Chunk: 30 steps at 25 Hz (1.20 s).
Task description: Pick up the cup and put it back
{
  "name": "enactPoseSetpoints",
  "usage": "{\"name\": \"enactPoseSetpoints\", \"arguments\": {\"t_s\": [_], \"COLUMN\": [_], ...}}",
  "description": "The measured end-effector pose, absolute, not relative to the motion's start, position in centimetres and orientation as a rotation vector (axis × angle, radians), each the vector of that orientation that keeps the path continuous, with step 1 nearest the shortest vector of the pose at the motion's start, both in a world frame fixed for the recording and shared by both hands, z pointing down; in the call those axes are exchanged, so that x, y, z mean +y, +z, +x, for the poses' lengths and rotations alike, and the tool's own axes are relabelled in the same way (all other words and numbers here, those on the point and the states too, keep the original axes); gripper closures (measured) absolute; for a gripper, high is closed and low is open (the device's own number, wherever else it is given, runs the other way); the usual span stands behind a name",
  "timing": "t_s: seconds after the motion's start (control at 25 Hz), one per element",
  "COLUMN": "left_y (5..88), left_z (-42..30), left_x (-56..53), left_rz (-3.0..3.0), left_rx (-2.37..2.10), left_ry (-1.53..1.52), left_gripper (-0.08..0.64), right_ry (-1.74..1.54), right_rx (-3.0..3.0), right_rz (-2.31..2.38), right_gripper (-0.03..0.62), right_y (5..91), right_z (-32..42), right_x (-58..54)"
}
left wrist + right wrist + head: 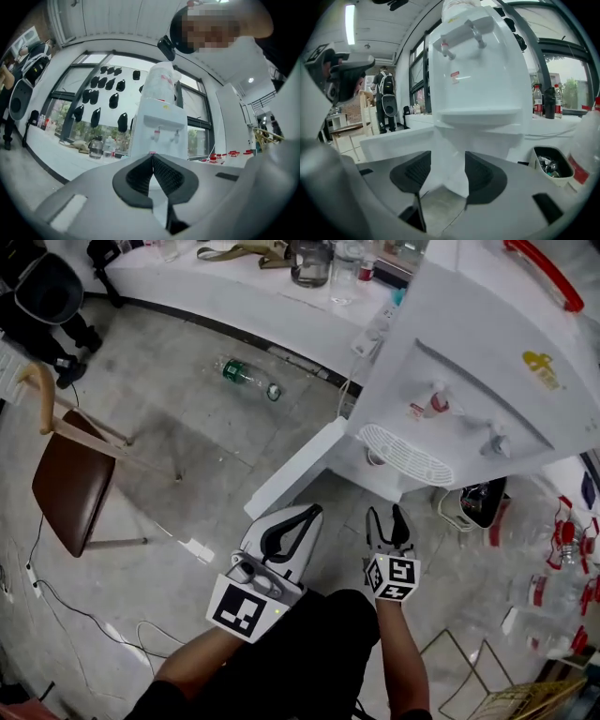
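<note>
**Asker:** White water dispenser [487, 352] ahead. Where is the cup?

**Describer:** What looks like the cup [374, 457] sits under the drip tray [405, 454], straight ahead of the right gripper [387, 512], whose jaws are apart and empty. The left gripper [314, 512] is pinched closed, empty, and farther away.

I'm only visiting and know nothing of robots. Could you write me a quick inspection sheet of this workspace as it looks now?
Surface: grey stone floor; no worktable under the grippers.
Job's things: no cup clearly seen; white water dispenser ahead.
Clutter: plastic bottle lying on the floor; waste bin beside the dispenser.
Grippers: left gripper shut, empty; right gripper open, empty.
Cables: thin cables trailing across the floor.
Surroundings: brown chair; white counter with a jug.
</note>
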<state>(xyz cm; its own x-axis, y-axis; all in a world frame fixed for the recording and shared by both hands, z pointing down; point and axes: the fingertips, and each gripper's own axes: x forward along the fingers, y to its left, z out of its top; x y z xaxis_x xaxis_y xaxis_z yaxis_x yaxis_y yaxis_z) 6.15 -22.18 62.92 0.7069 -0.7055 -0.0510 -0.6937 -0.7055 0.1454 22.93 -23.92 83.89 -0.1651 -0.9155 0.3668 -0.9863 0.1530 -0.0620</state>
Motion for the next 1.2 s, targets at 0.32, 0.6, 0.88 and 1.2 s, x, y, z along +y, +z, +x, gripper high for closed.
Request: {"name": "enactPoseSetpoints", "arguments": {"t_s": [0.32,0.6,0.88,1.2], "left_y": [68.6,72.6,77.2,79.9], "left_z": [9.2,12.2,14.5,15.6], "left_x": [-24.0,-25.9,-29.0,-30.4], "left_rz": [2.888,2.986,2.939,2.922], "left_rx": [-1.082,-1.017,-0.971,-0.926], "left_ry": [-0.177,-0.033,0.088,0.147], "left_gripper": [0.554,0.554,0.554,0.554], "right_ry": [0.429,0.533,0.602,0.634], "right_rx": [-2.11,-2.049,-1.993,-1.949], "right_rz": [1.852,1.81,1.851,1.869], "right_gripper": [0.337,0.313,0.296,0.261], "right_y": [92.7,99.0,102.9,106.3], "right_z": [25.7,27.3,29.1,29.8], "right_x": [-27.6,-31.6,-36.0,-39.4]}}
